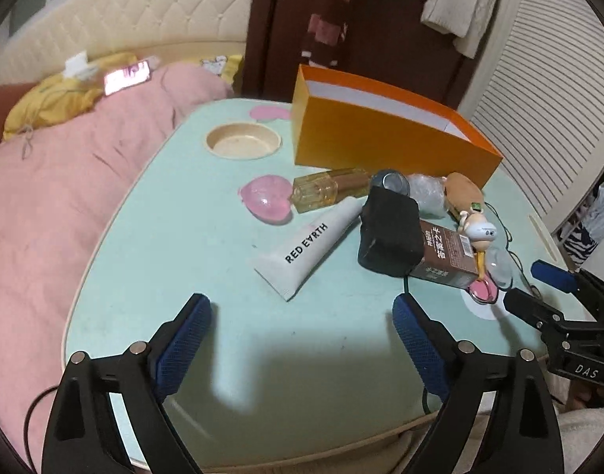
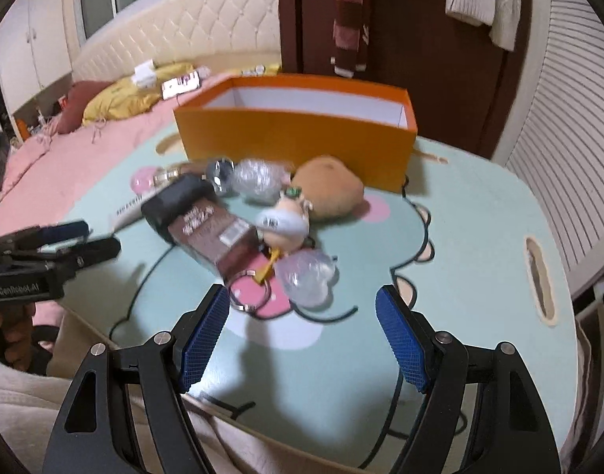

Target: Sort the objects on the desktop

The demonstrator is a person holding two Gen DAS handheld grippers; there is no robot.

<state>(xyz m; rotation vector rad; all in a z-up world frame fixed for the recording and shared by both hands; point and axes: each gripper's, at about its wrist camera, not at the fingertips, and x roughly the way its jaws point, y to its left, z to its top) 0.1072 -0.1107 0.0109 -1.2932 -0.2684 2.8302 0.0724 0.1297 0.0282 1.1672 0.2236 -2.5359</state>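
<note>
**Both tongs empty, clutter waiting by the box**

My left tongs [image 1: 302,339] and right tongs [image 2: 302,335] both stand apart, holding nothing, over the tabletop's [image 1: 152,260] near edge. The clutter, white tube [image 1: 306,252] included, sits mid-tabletop just before the orange box [image 1: 381,142] at the far edge, probably its destination.

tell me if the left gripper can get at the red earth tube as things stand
Probably yes. The left gripper is open and empty, pointing down at the table with the white tube lying just ahead of its fingertips. The tube's near end sits on bare table; only its far cap end tucks in beside the glass bottle and black block.
</note>
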